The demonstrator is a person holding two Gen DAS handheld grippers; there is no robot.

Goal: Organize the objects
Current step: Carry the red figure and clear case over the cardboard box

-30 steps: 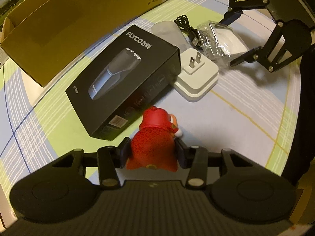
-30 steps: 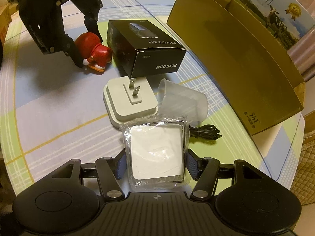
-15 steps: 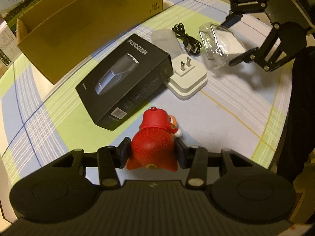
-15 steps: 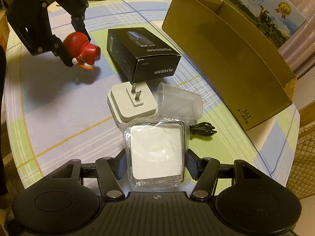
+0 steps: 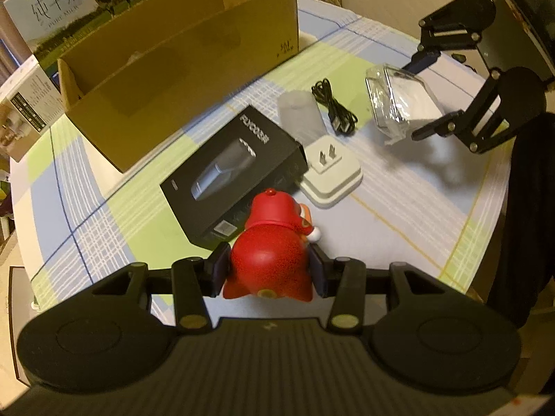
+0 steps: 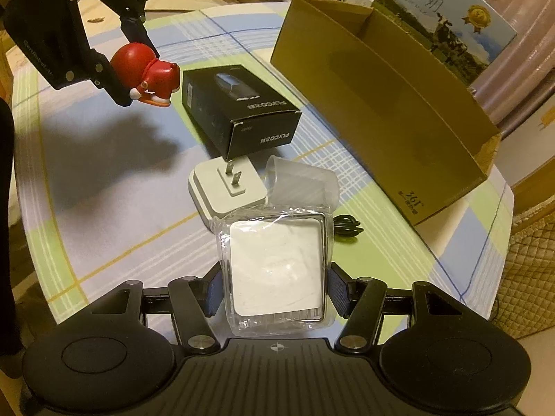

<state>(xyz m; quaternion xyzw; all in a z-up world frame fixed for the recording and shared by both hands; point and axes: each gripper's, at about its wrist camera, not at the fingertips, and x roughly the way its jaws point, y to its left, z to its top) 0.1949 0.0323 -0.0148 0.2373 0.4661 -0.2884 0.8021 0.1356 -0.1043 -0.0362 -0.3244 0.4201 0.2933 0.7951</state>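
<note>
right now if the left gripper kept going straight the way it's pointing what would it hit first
Most likely the black shaver box. The left gripper, shut on the red figurine, points down and forward, and the box lies on the table right beyond the figurine's head. Depth through the fisheye is uncertain.

We see our right gripper (image 6: 275, 286) clamped on a plastic-wrapped white square item (image 6: 275, 265) above the table (image 6: 114, 215), while our left gripper (image 6: 133, 69) grips a red figurine (image 6: 144, 69) beside the black box (image 6: 239, 111).
</note>
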